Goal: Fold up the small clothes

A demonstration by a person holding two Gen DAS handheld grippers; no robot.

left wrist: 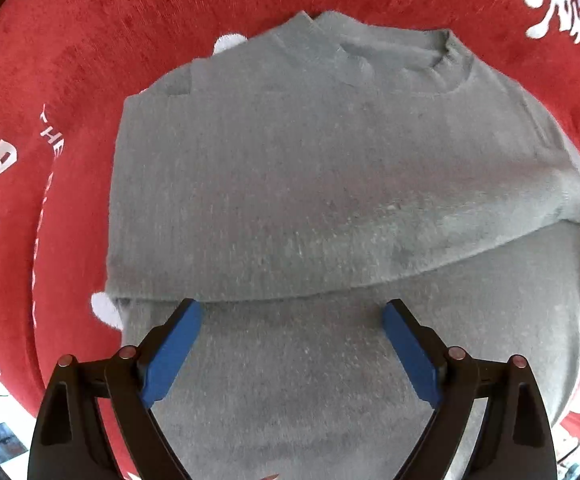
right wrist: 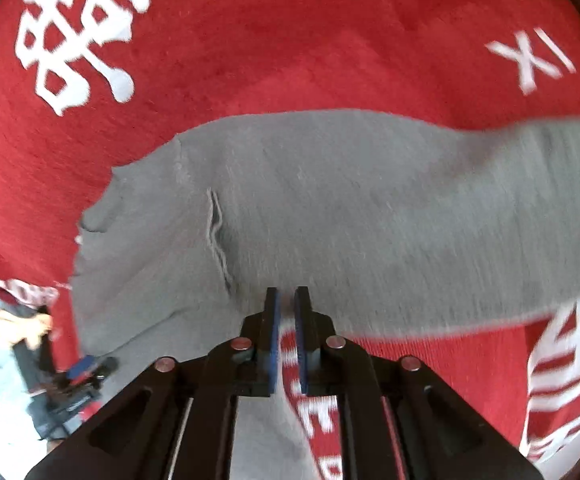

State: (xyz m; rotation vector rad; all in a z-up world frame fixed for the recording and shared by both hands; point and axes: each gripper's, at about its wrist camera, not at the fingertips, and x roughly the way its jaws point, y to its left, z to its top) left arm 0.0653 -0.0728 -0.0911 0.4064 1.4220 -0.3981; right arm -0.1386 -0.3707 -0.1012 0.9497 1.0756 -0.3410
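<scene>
Underneath, fuzzy grey knit sweater [left wrist: 310,184] lies folded on plush red cloth [left wrist: 89,40].

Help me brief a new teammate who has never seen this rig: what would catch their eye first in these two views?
First, the grey sweater spread across the middle of a bright red cloth printed with big white characters. Next, the left gripper hanging wide open over the sweater's near part, blue pads apart. Last, in the right wrist view, the right gripper pinched shut on the sweater's edge.
</scene>
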